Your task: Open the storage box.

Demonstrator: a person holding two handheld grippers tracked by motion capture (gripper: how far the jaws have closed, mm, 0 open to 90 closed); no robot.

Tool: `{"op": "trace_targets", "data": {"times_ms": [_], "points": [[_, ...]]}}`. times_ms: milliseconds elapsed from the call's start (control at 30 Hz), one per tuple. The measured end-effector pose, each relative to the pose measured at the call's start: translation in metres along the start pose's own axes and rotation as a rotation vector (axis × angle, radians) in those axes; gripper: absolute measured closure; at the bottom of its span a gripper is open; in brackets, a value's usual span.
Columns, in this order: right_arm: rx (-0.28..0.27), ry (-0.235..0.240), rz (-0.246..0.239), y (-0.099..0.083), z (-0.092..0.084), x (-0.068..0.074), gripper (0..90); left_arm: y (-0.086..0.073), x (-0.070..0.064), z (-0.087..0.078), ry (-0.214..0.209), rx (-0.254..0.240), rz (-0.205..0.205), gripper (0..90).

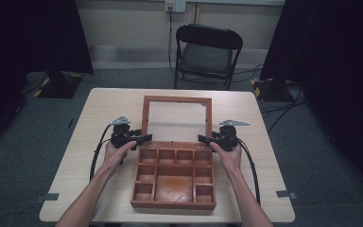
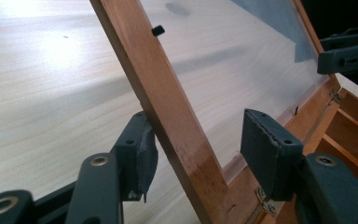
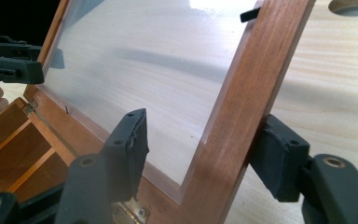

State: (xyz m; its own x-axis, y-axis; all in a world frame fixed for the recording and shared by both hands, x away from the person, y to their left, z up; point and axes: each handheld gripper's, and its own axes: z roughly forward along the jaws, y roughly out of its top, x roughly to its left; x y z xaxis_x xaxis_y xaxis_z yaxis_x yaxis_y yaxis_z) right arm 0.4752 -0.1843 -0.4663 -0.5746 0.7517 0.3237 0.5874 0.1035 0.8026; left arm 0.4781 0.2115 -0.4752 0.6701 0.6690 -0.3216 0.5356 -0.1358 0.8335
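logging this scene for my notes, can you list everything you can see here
wooden box: one, reddish brown, middle of the table, open, empty compartments facing up
lid: one, reddish-brown frame round a clear pane, hinged at the box's far edge, standing open
hinges: small, metal, where lid meets box
table: one, pale wood
folding chair: one, black, on the floor beyond the table
black stands: two, with yellow-black tape at the base, left and right of the chair
cables: dark, on the grey carpet at right
wall socket: one, pale, with a cord hanging down
left claw: one, dark, jaws either side of the lid's left frame bar, one pad off the wood
right claw: one, dark, jaws either side of the right frame bar, inner pad clear
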Motion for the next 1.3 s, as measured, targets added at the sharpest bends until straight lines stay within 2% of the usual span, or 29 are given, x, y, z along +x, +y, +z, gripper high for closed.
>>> {"op": "trace_targets", "data": {"times_ms": [133, 200, 633, 767, 1000, 1067, 1133, 1233, 1267, 1300], "points": [[0.004, 0.008, 0.021, -0.001, 0.003, -0.002, 37.4, -0.003, 0.003, 0.002, -0.009, 0.007, -0.018, 44.1], [0.006, 0.011, 0.029, -0.001, 0.004, -0.003, 36.9, -0.004, 0.003, 0.003, -0.015, -0.001, -0.044, 42.8], [0.036, -0.009, 0.05, -0.003, 0.011, -0.001, 28.4, -0.004, 0.002, 0.006, 0.005, 0.044, -0.037, 35.6], [0.051, 0.001, 0.061, -0.005, 0.013, -0.003, 25.3, -0.006, 0.003, 0.008, 0.002, 0.049, -0.07, 33.4], [0.063, -0.007, 0.07, -0.005, 0.014, -0.003, 22.2, -0.006, 0.004, 0.008, 0.021, 0.058, -0.073, 32.5], [0.071, -0.036, 0.059, -0.005, 0.014, -0.003, 21.8, -0.008, 0.007, 0.008, -0.001, 0.068, -0.112, 31.6], [0.078, -0.038, 0.068, -0.006, 0.013, -0.003, 21.5, -0.009, 0.009, 0.009, -0.01, 0.064, -0.13, 31.3], [0.08, -0.034, 0.07, -0.007, 0.014, -0.005, 21.4, -0.01, 0.009, 0.01, -0.007, 0.064, -0.136, 30.7], [0.082, -0.034, 0.075, -0.007, 0.014, -0.005, 21.5, -0.009, 0.008, 0.009, 0.013, 0.07, -0.129, 30.5], [0.085, -0.033, 0.075, -0.007, 0.014, -0.004, 21.0, -0.008, 0.007, 0.008, 0.029, 0.07, -0.102, 30.0]]}}
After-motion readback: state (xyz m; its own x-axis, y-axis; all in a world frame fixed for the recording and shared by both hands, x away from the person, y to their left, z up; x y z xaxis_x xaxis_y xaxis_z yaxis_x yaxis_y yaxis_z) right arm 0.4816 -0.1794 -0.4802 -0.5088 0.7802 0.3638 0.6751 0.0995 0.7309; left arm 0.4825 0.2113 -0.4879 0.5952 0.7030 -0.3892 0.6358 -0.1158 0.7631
